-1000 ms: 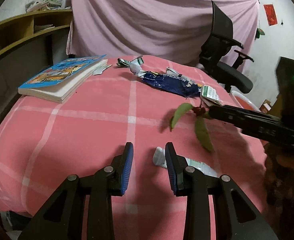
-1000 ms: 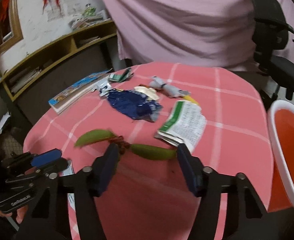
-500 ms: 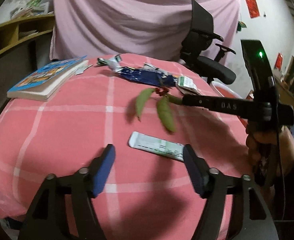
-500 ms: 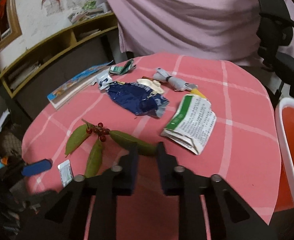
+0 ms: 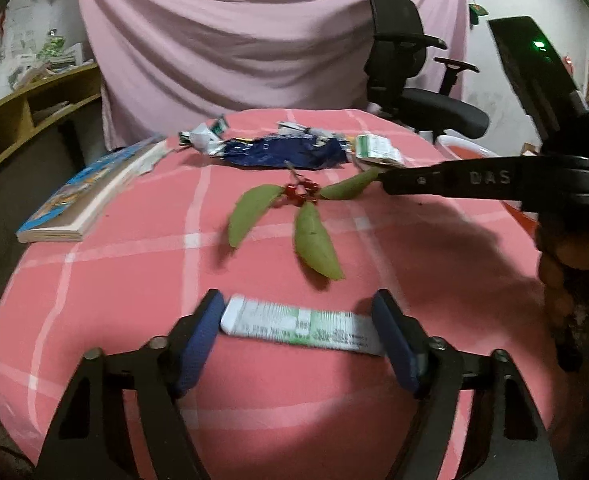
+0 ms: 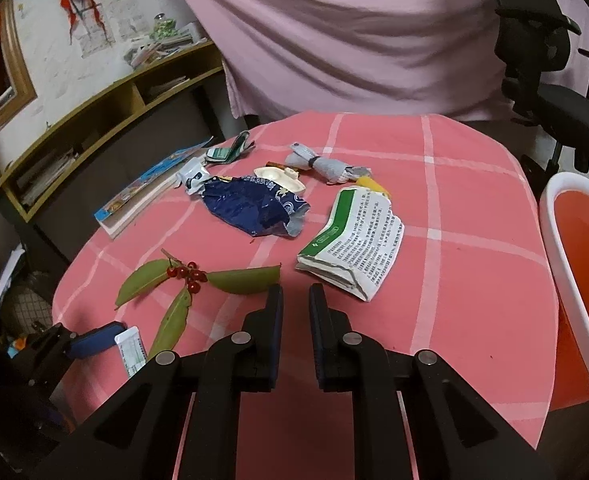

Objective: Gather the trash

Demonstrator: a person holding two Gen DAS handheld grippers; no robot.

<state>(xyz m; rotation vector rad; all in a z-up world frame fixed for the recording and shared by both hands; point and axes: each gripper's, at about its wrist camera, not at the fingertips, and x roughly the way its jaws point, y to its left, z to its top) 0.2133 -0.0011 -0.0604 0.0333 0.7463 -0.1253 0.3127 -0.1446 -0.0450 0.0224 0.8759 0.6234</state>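
My left gripper (image 5: 298, 336) is open, its blue pads on either side of a flat white-and-green wrapper (image 5: 300, 325) lying near the front of the pink checked table (image 5: 134, 272). My right gripper (image 6: 294, 308) is nearly shut and empty, its tips just right of a twig with green leaves and red berries (image 6: 192, 276), which also shows in the left wrist view (image 5: 298, 200). Further back lie a crumpled blue bag (image 6: 254, 208), a white-and-green paper packet (image 6: 354, 240) and a grey wrapper (image 6: 322, 164).
A book (image 5: 90, 192) lies at the table's left edge. An orange bin with a white rim (image 6: 582, 264) stands beside the table on the right. A black office chair (image 5: 410, 80) and pink curtain stand behind; wooden shelves (image 6: 106, 120) are on the left.
My left gripper opened wide, pulled back and now straddles the white-and-green wrapper. My right gripper narrowed almost shut beside the leafy twig, which lies on the table.
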